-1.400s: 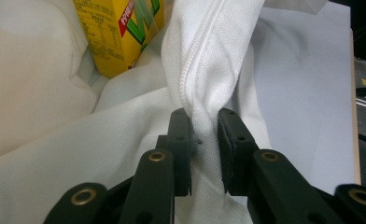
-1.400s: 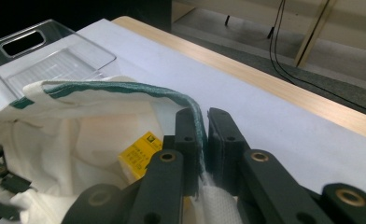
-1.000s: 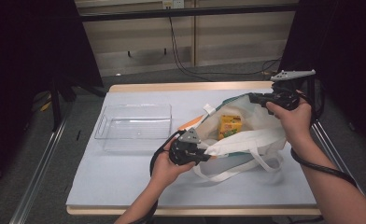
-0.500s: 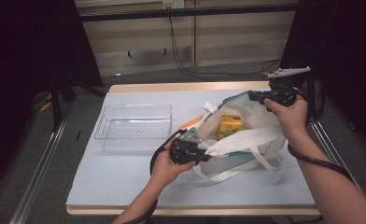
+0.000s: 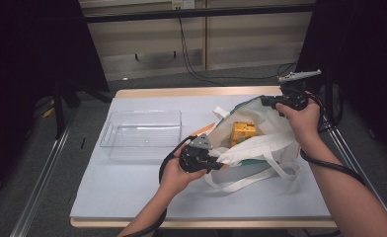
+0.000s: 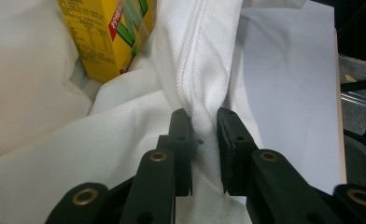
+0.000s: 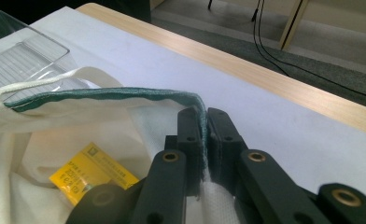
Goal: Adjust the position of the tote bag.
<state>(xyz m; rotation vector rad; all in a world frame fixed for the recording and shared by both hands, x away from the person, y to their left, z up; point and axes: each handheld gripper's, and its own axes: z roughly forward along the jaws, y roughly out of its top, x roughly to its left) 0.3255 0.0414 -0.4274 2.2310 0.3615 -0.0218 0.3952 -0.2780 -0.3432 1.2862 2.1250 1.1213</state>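
Note:
A white cloth bag (image 5: 260,148) with a green-trimmed rim (image 7: 102,95) lies on the table's right half, its mouth held open. Inside it sits a yellow carton (image 5: 243,133) (image 6: 106,37) (image 7: 92,179). My left gripper (image 5: 216,165) (image 6: 203,116) is shut on the bag's near white edge, next to a zipper seam. Above the far right corner, my right gripper (image 5: 265,101) (image 7: 204,114) is shut on the bag's green rim and holds it raised. The bag's white straps (image 5: 251,180) trail on the table toward the front.
A clear plastic tray (image 5: 142,133) stands left of the bag. A pale blue mat (image 5: 132,187) covers the wooden table (image 5: 181,92). Black cables (image 5: 191,54) run across the floor behind the table. Metal rails (image 5: 43,182) flank the table's sides.
The right gripper has lifted the bag's rim slightly up and back, opening the mouth wider. The left gripper keeps its hold near the same spot.

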